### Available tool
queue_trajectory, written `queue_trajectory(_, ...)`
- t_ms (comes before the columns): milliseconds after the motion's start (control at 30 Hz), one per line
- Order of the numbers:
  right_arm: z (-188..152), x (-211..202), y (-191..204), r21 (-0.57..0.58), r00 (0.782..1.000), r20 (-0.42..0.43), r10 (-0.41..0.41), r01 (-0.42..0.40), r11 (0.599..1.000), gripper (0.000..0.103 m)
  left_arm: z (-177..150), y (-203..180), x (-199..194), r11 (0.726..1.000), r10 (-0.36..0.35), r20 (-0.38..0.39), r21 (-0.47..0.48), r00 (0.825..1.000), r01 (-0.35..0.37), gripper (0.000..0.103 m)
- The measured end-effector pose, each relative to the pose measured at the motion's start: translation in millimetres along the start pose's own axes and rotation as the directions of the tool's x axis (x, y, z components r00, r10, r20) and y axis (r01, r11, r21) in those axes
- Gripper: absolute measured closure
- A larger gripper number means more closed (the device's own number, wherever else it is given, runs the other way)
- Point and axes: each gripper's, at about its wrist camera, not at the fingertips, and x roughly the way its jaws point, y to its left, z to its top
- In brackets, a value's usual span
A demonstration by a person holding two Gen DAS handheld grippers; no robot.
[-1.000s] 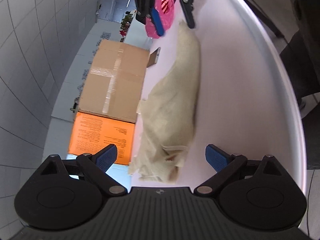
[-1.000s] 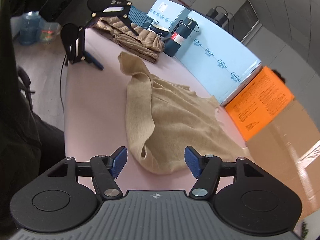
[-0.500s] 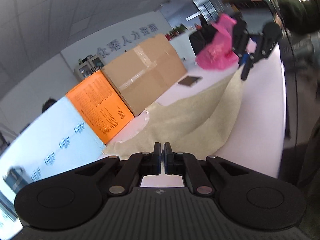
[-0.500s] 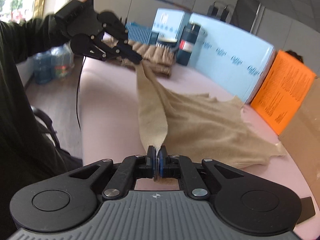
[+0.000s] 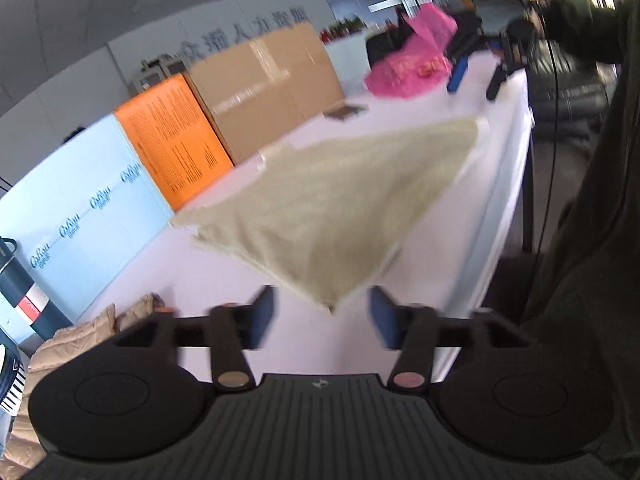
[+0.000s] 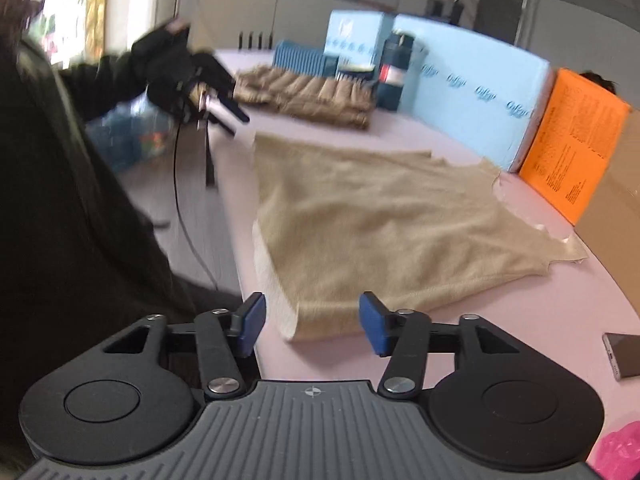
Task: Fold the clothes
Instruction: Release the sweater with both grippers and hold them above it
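Both grippers, left [image 5: 322,318] and right [image 6: 312,326], just opened, gripping nothing; blurred beige cloth [image 6: 384,224] lies beyond.

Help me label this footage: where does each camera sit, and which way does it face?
Left wrist: sits on the left gripper, jaws open, facing along the pink table over the beige garment; a dark sleeve shows.
Right wrist: sits on the right gripper, jaws open, facing the opposite way over the garment toward the blue boxes; the same sleeve shows.
Shared: garment, table, orange box, and each shows the other gripper.
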Motion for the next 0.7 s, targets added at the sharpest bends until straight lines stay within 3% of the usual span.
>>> queue_trajectory(33, 2, 0, -3, 0.010, 1.000, 0.021, -0.007, 0.007, 1.000, 0.052, 2, 3, -1, 1.000, 0.003, 0.026, -0.018, 1.000, -0.003, 0.018)
queue_trajectory(67, 2, 0, -4, 0.021, 0.999, 0.039, -0.023, 0.022, 1.000, 0.048, 3, 5, -2, 0.999, 0.005, 0.047, -0.042, 0.999, -0.003, 0.018)
queue_trajectory(167, 0, 1, -6, 0.056, 0.993, 0.077, -0.093, 0.089, 0.995, 0.020, 5, 13, 4, 0.991, 0.012, 0.064, -0.136, 0.998, -0.003, 0.018)
queue_trajectory(300, -6, 13, -6, 0.102, 0.979, 0.085, -0.186, 0.178, 0.979, 0.020, 3, 17, 22, 0.976, 0.009, 0.045, -0.217, 0.999, 0.001, 0.018)
queue_trajectory(433, -8, 28, -6, 0.136, 0.960, 0.085, -0.268, 0.255, 0.957, 0.015, 5, 10, 42, 0.972, -0.058, 0.028, -0.224, 0.998, 0.063, 0.017)
queue_trajectory(500, -5, 37, -8, 0.140, 0.952, 0.068, -0.299, 0.287, 0.948, 0.011, 8, 4, 51, 0.970, -0.112, 0.012, -0.215, 0.994, 0.112, 0.017)
queue_trajectory(600, -3, 47, -15, 0.152, 0.958, 0.029, -0.287, 0.279, 0.948, 0.011, 9, -7, 61, 0.965, -0.208, -0.057, -0.175, 0.976, 0.195, 0.017)
queue_trajectory(700, -8, 52, -16, 0.133, 0.957, -0.039, -0.287, 0.289, 0.948, 0.009, 6, -18, 57, 0.972, -0.219, -0.094, -0.107, 0.971, 0.209, 0.017)
